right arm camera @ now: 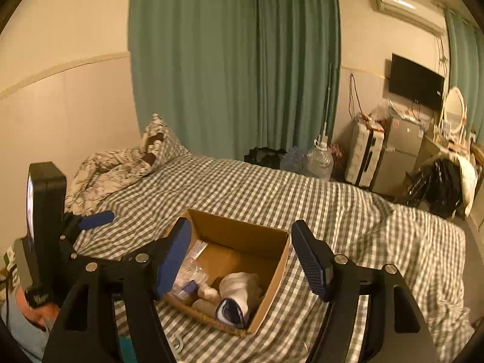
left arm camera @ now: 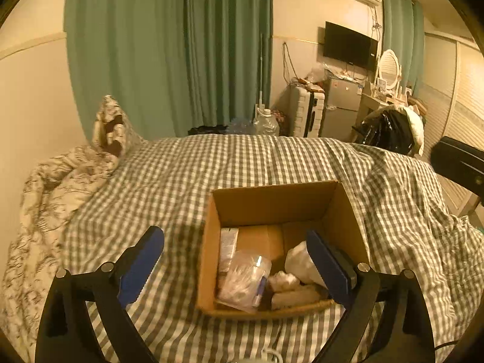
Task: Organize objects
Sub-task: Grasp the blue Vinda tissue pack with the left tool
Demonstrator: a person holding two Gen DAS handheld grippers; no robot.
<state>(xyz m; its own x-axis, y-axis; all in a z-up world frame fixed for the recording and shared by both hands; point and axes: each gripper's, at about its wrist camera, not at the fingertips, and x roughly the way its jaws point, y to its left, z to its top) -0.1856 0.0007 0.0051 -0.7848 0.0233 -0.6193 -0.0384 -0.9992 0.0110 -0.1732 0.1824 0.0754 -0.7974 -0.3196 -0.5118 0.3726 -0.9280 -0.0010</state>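
Bed: a grey-and-white checked cover (left arm camera: 187,187) is spread over the bed, with a crumpled patterned quilt (left arm camera: 54,199) at its far left.
Box: an open cardboard box (left arm camera: 272,199) sits on the checked cover, near the front of both views.
Box contents: a clear plastic packet (left arm camera: 245,278) lies at the near left inside, a flat carton (left arm camera: 228,243) stands along the left wall, a white bundle (right arm camera: 239,284) lies toward the right, and a dark blue-and-white item (right arm camera: 231,311) is at the near right corner.
Left gripper (left arm camera: 236,248): fingers spread wide with nothing between the pads; one finger (left arm camera: 328,260) hangs over the box's right side, the other is left of the box, above the cover.
Right gripper (right arm camera: 242,248): fingers apart and empty, poised above the box, straddling its opening.
Room: green curtains (right arm camera: 230,60) on the far wall, a suitcase (right arm camera: 364,157) and a wall screen (right arm camera: 416,81) at far right.
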